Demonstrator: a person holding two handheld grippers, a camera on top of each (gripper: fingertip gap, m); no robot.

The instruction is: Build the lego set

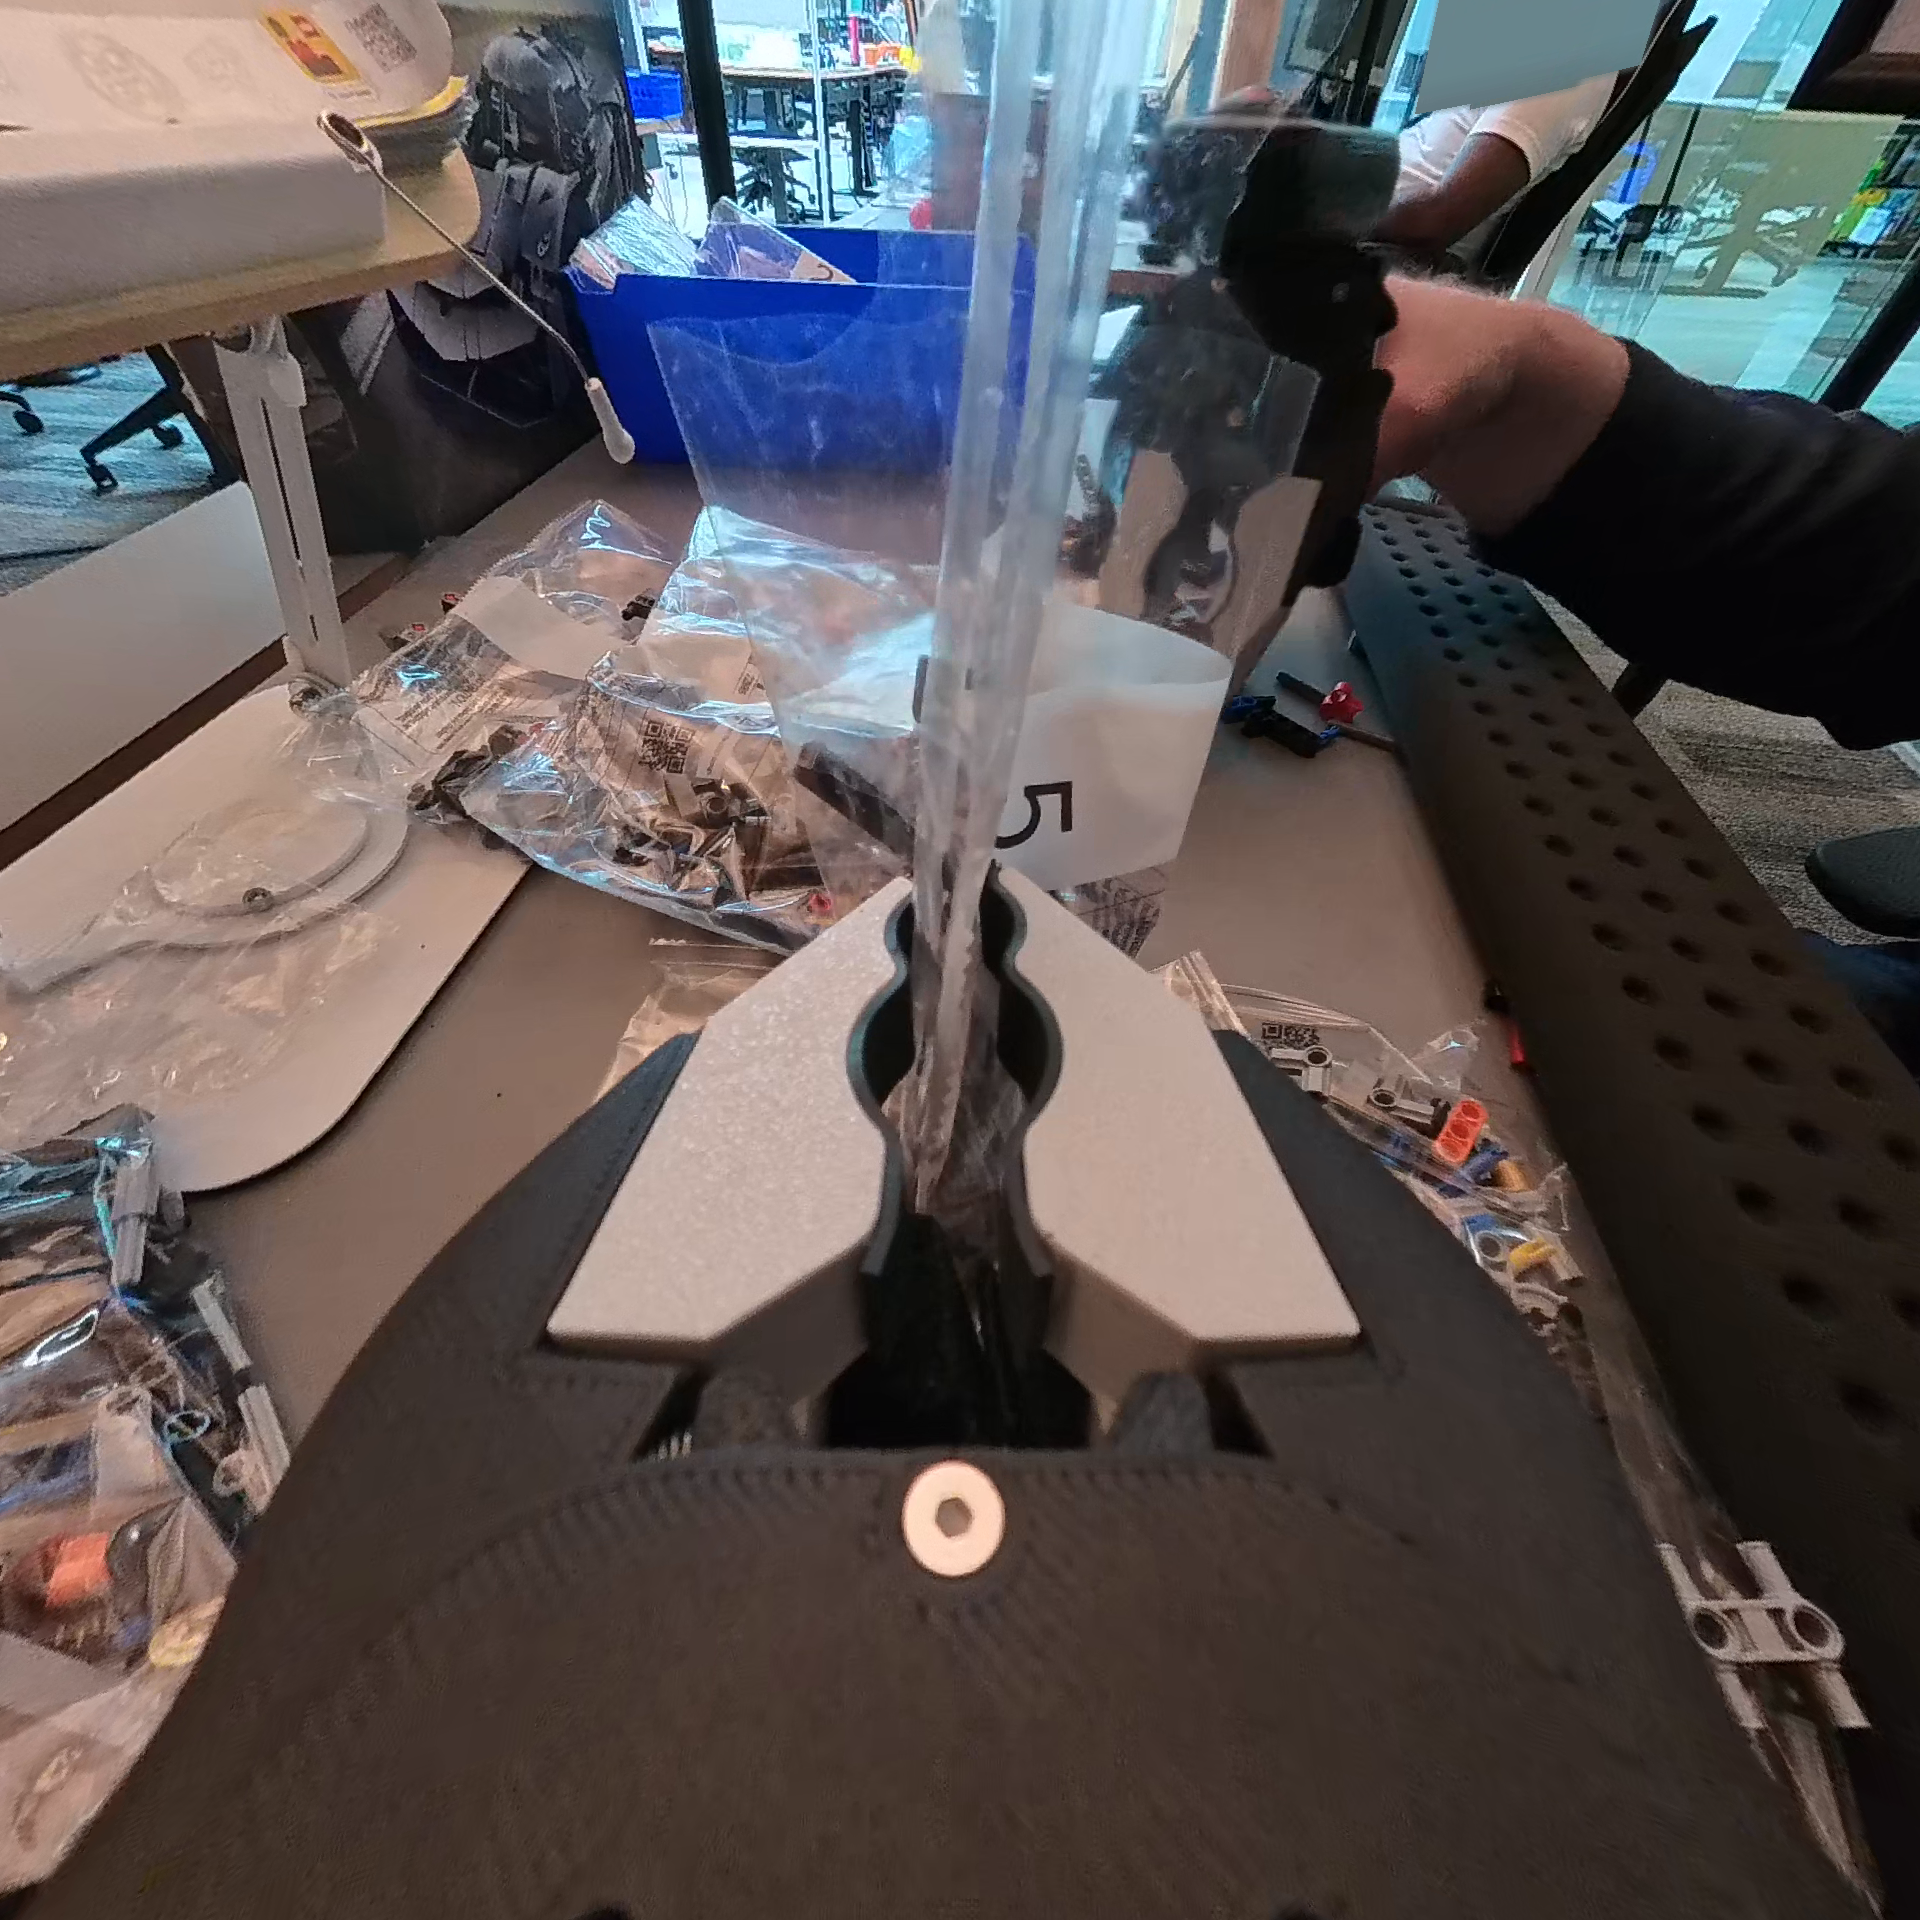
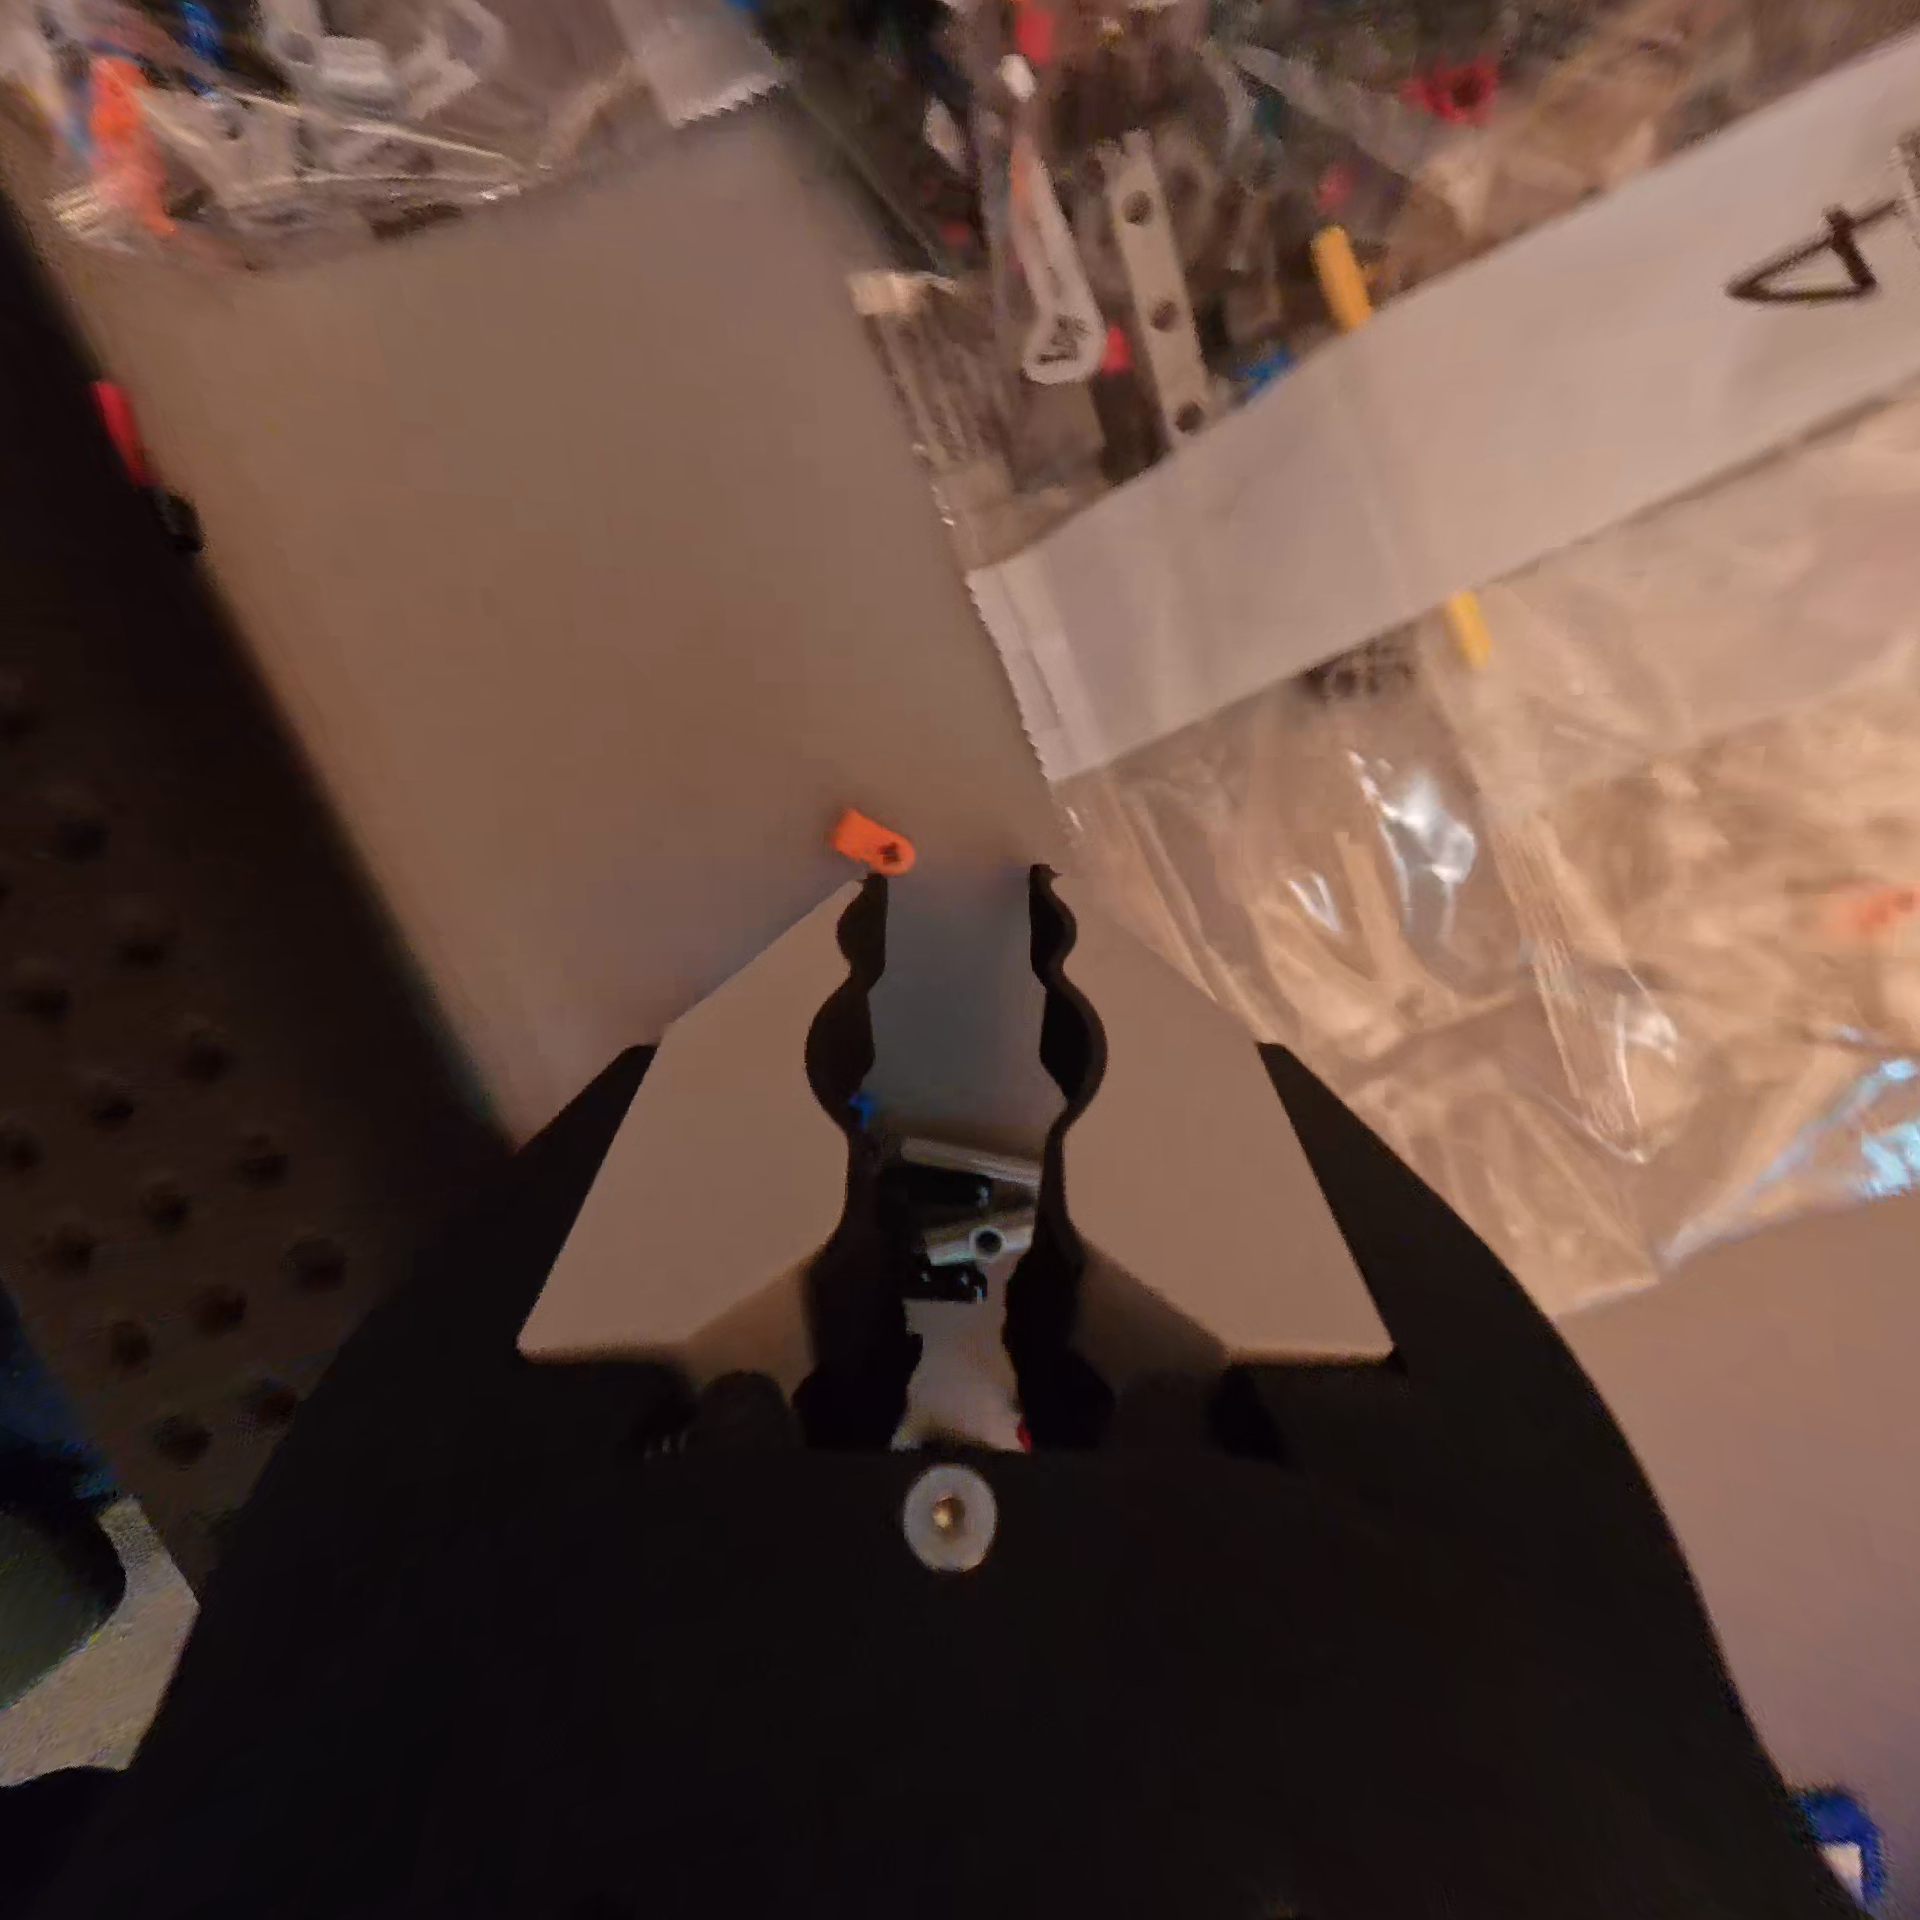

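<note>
My left gripper (image 1: 956, 894) is shut on the bottom edge of a clear plastic bag (image 1: 862, 540) with a white band (image 1: 1122, 748). The bag stretches up and away from the jaws. The right gripper (image 1: 1314, 499), held by a hand, hangs fingers-down behind the bag's far side. In the right wrist view my right gripper (image 2: 956, 878) is open and empty above the table. A small orange lego piece (image 2: 873, 844) lies by its left fingertip. Small grey and black pieces (image 2: 971, 1226) show between the jaws farther back.
Several clear bags of lego pieces (image 1: 623, 748) lie on the grey table (image 1: 436, 1091), one with a white band (image 2: 1351, 499). A black perforated panel (image 1: 1621, 883) runs along the right. A blue bin (image 1: 790, 343) and a white stand (image 1: 291, 540) are behind. The gap from one gripper's tips to the other's is roughly 20 cm.
</note>
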